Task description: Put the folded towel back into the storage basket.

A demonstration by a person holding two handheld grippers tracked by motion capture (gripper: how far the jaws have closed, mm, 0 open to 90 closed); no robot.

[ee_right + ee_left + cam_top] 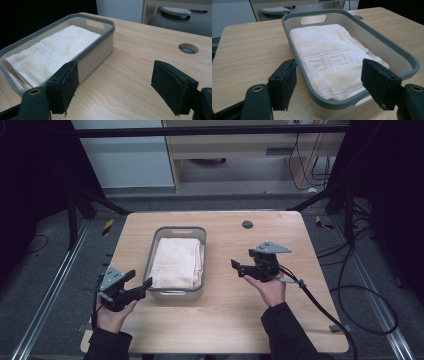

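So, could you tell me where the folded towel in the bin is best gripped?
Probably at the towel's near folded edge, coming from above: the bin's walls block the sides, and that edge lies bunched and nearest the open left gripper.

Bin (387, 46) near wall drops below frame between your left pads (283, 83); towel (329, 57) underside and lower folds hidden by bin walls. Beside your right pads (63, 85), bin's near corner cut off at left edge. Your forearms cut off at high view's bottom edge. Background clutter too dark to tell.
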